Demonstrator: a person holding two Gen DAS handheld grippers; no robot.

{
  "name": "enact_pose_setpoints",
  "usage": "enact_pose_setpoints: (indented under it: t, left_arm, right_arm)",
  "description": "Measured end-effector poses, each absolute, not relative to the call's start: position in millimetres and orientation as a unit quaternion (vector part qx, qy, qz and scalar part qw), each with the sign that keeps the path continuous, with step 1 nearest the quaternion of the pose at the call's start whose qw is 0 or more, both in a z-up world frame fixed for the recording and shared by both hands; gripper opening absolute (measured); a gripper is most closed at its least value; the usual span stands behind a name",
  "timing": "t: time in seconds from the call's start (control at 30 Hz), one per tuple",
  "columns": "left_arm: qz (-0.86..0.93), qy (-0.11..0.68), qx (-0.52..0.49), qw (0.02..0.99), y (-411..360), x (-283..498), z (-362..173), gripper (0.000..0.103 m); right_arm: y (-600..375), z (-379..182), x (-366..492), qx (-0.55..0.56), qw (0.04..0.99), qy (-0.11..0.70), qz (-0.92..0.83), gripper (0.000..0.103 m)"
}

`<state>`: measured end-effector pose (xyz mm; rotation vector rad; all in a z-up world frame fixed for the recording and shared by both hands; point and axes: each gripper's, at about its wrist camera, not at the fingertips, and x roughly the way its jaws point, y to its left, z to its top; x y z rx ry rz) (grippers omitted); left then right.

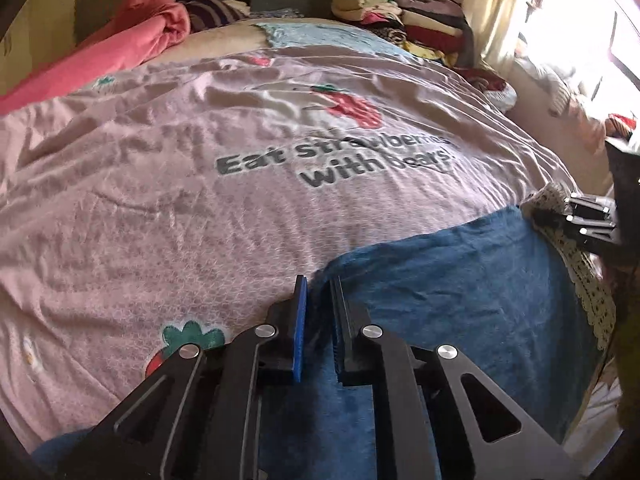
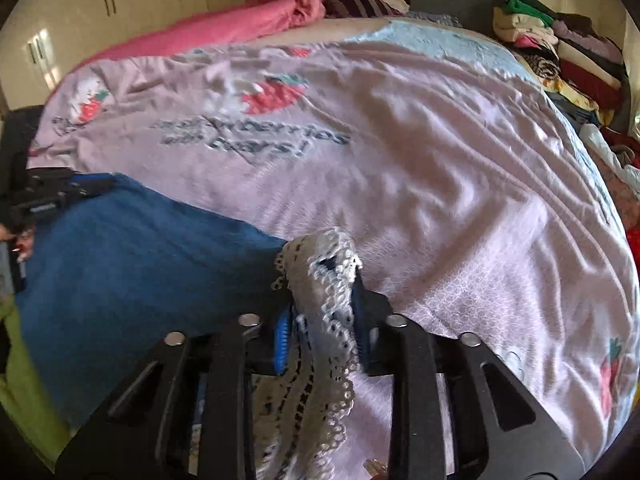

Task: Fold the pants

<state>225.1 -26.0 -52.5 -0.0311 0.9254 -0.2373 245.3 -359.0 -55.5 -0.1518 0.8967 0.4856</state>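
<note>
Pants (image 1: 460,280) lie unfolded on the bedspread (image 1: 160,200); my left gripper (image 1: 318,320) clamps blue cloth, my right gripper (image 2: 320,320) clamps the lace hem (image 2: 320,280); folding barely begun.

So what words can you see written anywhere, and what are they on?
"Eat strawberries with bears!" is printed in dark letters on the pink bedsheet, below a strawberry picture.
The right wrist view shows the same words, too blurred to read fully there.
No other words, labels or numbers can be read.
</note>
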Motion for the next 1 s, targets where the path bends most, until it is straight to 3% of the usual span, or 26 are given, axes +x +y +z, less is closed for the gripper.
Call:
enact_pose_setpoints:
  t: [0.17,0.27,0.33,0.53,0.73,0.77,0.83,0.93,1.0]
  left_arm:
    - [-0.105,0.429,-0.034,0.896,-14,214,-45,0.025]
    - [-0.106,0.398,-0.040,0.911,-8,192,-28,0.038]
    - [-0.104,0.387,-0.037,0.916,-5,177,-21,0.045]
    - [-0.123,0.370,-0.073,0.918,6,112,-11,0.046]
    - [-0.104,0.396,-0.047,0.911,6,71,-31,0.049]
    - [-0.093,0.398,-0.038,0.912,6,68,-34,0.051]
    - [-0.065,0.406,-0.021,0.911,5,65,-43,0.070]
    - [-0.049,0.417,-0.027,0.907,10,66,-60,0.074]
    - [-0.046,0.416,-0.018,0.908,9,65,-60,0.074]
  right_arm:
    - [-375,-41,236,-0.040,0.887,0.410,0.209,0.049]
    - [-401,-18,209,0.010,0.901,0.380,0.207,0.057]
    - [-417,-8,186,0.042,0.905,0.366,0.213,0.057]
    - [-443,-20,117,0.079,0.890,0.380,0.240,0.057]
    - [-433,-48,90,0.077,0.874,0.407,0.253,0.053]
    - [-432,-53,90,0.080,0.872,0.412,0.252,0.053]
    - [-426,-65,94,0.080,0.866,0.425,0.249,0.048]
    - [-415,-71,95,0.072,0.866,0.430,0.246,0.040]
    - [-411,-69,95,0.076,0.861,0.433,0.256,0.019]
